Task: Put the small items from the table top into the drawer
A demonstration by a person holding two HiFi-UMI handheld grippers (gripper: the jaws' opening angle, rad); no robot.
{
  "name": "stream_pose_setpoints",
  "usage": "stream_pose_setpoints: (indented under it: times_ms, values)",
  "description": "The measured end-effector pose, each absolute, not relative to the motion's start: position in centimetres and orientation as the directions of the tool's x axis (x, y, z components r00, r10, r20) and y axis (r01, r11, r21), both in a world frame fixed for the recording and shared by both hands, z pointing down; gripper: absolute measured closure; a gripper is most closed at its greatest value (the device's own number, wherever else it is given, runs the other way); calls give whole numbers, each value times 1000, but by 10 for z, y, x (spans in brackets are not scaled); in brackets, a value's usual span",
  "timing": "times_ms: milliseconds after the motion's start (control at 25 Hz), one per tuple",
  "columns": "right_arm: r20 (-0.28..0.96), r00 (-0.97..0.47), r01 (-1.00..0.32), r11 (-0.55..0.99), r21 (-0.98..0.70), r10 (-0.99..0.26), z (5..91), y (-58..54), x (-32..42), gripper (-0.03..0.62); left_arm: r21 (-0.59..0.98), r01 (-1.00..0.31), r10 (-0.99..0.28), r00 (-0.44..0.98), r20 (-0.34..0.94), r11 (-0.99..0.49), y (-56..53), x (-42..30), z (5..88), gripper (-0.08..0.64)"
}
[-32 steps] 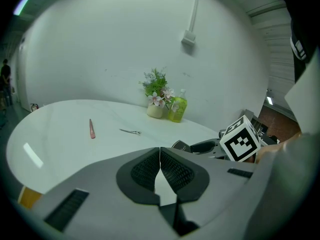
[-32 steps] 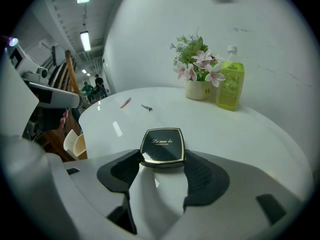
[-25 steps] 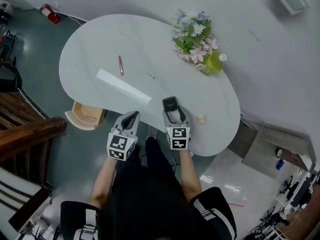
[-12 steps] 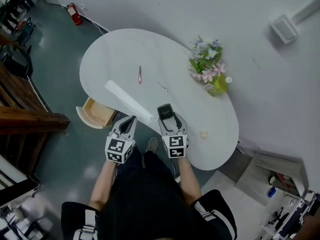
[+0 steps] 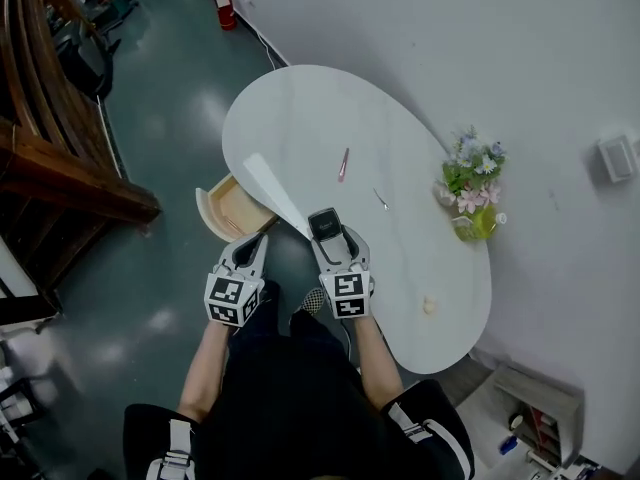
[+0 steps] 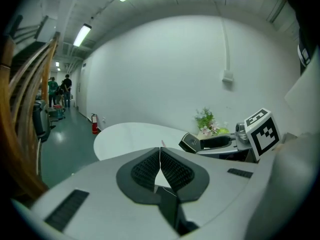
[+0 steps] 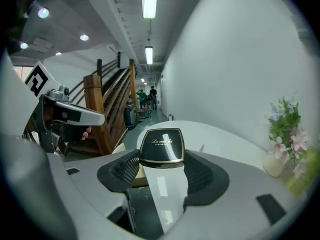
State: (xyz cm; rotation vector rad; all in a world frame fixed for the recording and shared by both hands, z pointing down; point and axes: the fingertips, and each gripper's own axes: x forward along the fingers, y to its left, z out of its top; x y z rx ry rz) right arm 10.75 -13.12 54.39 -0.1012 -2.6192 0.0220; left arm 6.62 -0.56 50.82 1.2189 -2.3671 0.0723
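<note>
The right gripper (image 5: pixel 328 236) has its jaws closed on a black compact case (image 5: pixel 322 224). In the right gripper view the case (image 7: pixel 161 146) sits between the two black pads, with its glossy lid turned up and gold print on it, too small to read. The left gripper (image 5: pixel 252 246) is completely closed and holds nothing. In the left gripper view its two ribbed pads (image 6: pixel 148 168) meet at the tips.

In the head view both grippers are held side by side at the near edge of the white table (image 5: pixel 300 118), the right one over the table top, the left one just off the edge. The wooden drawer (image 5: pixel 232 203) stands open at about 11 o'clock from the left gripper, under the table edge.

On the table top, a thin pink stick (image 5: pixel 343 164) lies at about 12 o'clock from the right gripper, and a small metal thing (image 5: pixel 381 199) at about 2 o'clock. A small pale item (image 5: pixel 431 306) lies well apart at about 4 o'clock. A bunch of flowers (image 5: pixel 470 173) stands at the far edge, at about 2 o'clock.
</note>
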Motion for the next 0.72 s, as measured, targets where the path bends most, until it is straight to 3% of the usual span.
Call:
stream_pose_setpoints:
  times_ms: [360, 720]
  values:
    - [496, -832, 266, 963, -38, 249, 542, -33, 27, 302, 161, -653, -645, -623, 442, 740, 97, 10, 511, 540]
    - [530, -771, 384, 922, -56, 354, 567, 47, -49, 302, 191, -551, -569, -675, 470, 812, 174, -49, 535, 540]
